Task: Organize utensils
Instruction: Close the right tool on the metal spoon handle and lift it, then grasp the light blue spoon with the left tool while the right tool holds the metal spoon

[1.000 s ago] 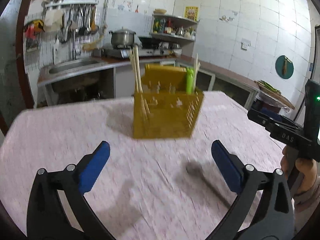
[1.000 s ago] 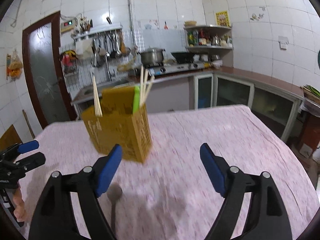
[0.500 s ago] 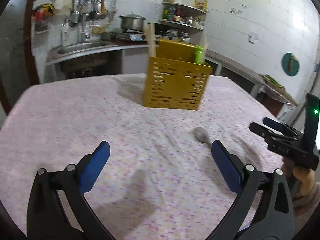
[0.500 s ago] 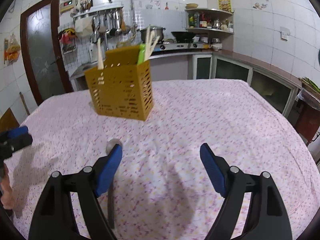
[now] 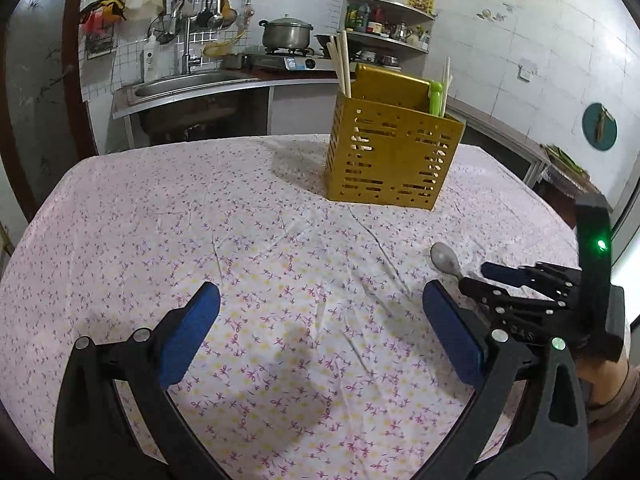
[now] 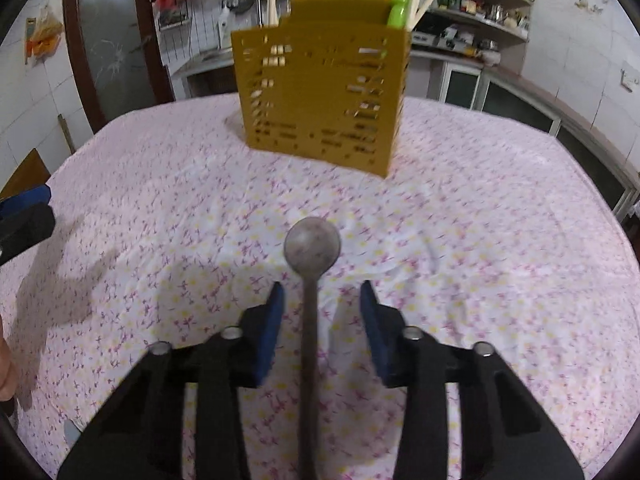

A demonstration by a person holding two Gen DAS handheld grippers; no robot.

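The right claw (image 6: 320, 312) is angling down toward the tabletop (image 6: 500, 240), and its jaws have just been closing; a spoon handle (image 6: 309, 344) is lying between the blue pads (image 6: 272, 320), which are not yet pressing on it. The left claw (image 5: 320, 328) is tilting down over the tabletop with its jaws standing wide and nothing between them. A hand (image 5: 608, 380) is gripping the right claw's handle.

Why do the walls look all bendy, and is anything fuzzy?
Both views use a fisheye lens, which curves straight lines near the edges. Left wrist view: sharp, with a soft shadow on the tablecloth. Right wrist view: slightly blurred, notably the yellow holder.
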